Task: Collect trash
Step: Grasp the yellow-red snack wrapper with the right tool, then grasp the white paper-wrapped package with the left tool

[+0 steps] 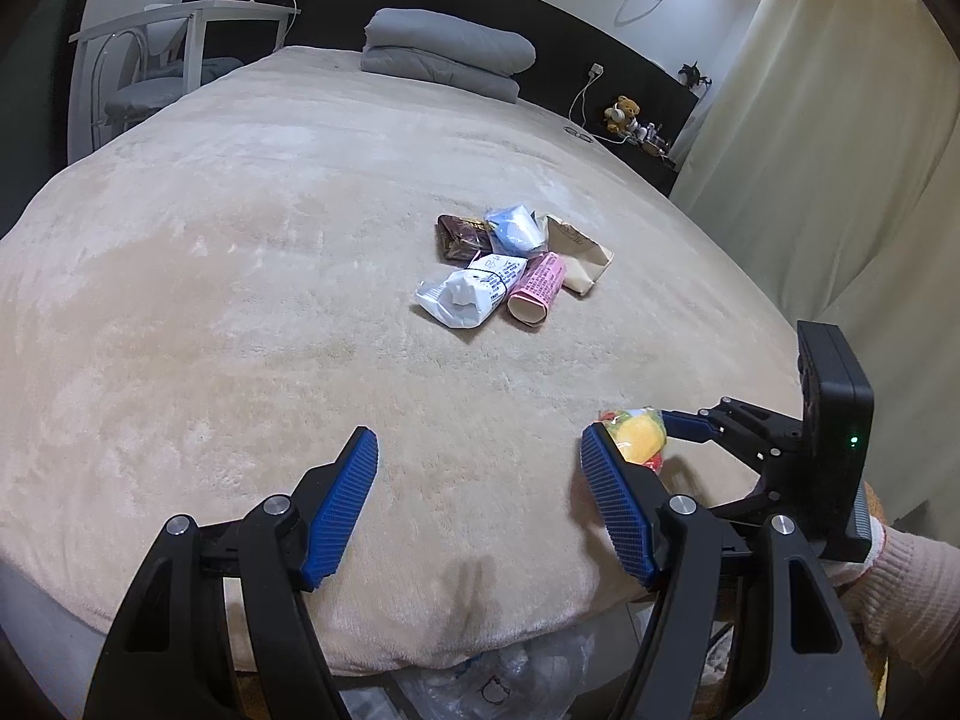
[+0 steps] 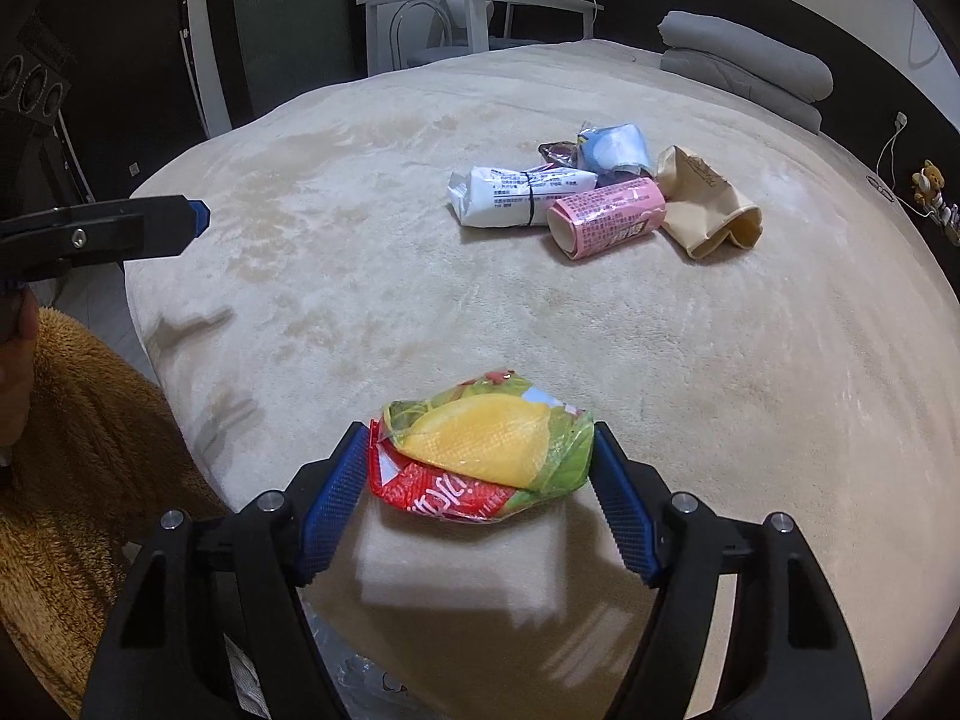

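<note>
My right gripper [image 2: 480, 444] is shut on a crumpled green, yellow and red snack bag [image 2: 486, 450], lifted just above the beige blanket near the bed's front edge. In the left wrist view that bag [image 1: 639, 432] shows just beyond my right-hand finger. My left gripper [image 1: 480, 480] is open over bare blanket with nothing between its blue pads. Farther up the bed lies a small pile: a white packet [image 1: 465, 294], a pink carton [image 1: 537, 288], a brown wrapper [image 1: 459, 234], a blue-white pack [image 1: 513, 228] and a tan paper bag [image 1: 579, 252].
The beige blanket [image 1: 240, 300] covers the whole bed. A folded grey quilt [image 1: 447, 51] lies at the head. Clear plastic [image 1: 510, 678] shows below the bed's near edge. A white table [image 1: 180, 18] stands at the back left, a curtain [image 1: 810, 120] on the right. An orange fleece sleeve [image 2: 72, 450] is beside me.
</note>
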Available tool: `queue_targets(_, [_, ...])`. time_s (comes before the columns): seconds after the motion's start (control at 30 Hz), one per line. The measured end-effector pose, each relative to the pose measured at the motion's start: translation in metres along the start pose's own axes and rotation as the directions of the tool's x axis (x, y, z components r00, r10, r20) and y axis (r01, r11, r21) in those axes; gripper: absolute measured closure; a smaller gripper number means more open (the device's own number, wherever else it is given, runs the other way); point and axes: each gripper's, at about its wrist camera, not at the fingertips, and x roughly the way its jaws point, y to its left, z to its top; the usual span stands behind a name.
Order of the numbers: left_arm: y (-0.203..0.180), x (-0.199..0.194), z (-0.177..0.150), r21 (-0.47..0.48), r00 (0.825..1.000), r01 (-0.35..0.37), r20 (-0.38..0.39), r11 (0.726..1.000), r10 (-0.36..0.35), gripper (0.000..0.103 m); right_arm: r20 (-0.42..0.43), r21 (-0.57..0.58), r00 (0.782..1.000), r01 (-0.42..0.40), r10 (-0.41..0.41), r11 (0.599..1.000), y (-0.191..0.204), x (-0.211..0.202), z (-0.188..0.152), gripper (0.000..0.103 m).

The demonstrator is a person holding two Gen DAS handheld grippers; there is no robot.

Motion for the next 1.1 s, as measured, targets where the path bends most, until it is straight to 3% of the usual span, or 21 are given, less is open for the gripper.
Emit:
queue_targets(0.27, [0.001,0.032,0.023,0.040,0.999,-0.020,-0.043,0.999,0.022,0.034,0.046,0.050,0.999,-0.013,0.010,0.999,-0.027,-0.025,0.002,0.031])
queue_targets(0.37, [0.002,0.046,0.033,0.055,0.998,-0.033,-0.054,0.998,0.036,0.027,0.060,0.074,0.998,-0.019,0.015,0.997,-0.038,-0.032,0.003,0.031])
queue_targets(0.57, [-0.002,0.070,0.052,0.117,0.997,-0.034,-0.061,0.993,0.041,0.026,0.077,0.082,0.997,-0.020,0.013,0.996,-0.058,-0.043,0.006,0.031])
queue_targets(0.77, [-0.007,0.101,0.067,0.214,0.993,-0.071,-0.078,0.974,0.090,0.026,0.085,0.109,0.996,-0.012,0.003,0.994,-0.082,-0.048,0.007,0.031])
queue_targets(1.1, [-0.012,0.145,0.080,0.325,0.987,-0.074,-0.109,0.943,0.115,0.026,0.121,0.183,0.992,-0.053,0.031,0.982,-0.102,-0.054,0.008,0.031])
